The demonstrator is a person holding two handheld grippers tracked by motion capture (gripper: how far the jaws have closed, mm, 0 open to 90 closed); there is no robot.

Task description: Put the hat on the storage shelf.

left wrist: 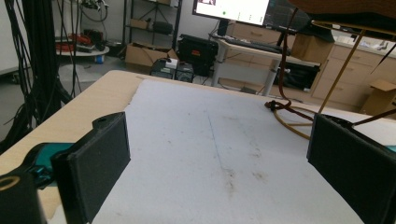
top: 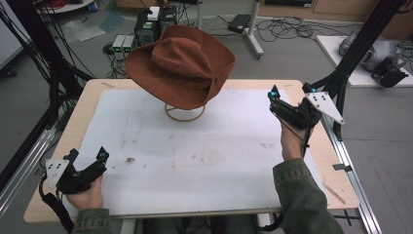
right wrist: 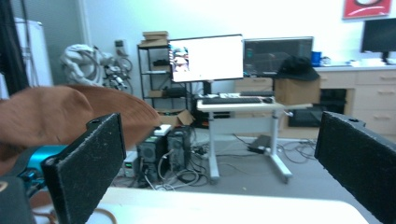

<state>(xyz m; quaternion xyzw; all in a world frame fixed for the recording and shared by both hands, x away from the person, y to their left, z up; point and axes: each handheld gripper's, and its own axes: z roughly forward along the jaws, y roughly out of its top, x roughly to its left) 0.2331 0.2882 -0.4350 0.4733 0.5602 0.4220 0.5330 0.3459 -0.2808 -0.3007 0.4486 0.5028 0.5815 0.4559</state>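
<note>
The brown hat (top: 181,66), upper centre on its wire stand (top: 184,112), looks light, soft and floppy, best taken at the brim; left gripper (top: 87,163) and right gripper (top: 289,98) both gape wide, empty.

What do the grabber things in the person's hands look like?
Each gripper, left gripper and right gripper, is black with two flat, rough black fingers, teal bits near the tips and a grey three-cornered plate dotted with small holes. A black cable trails from each. The person wears olive-green sleeves.
</note>
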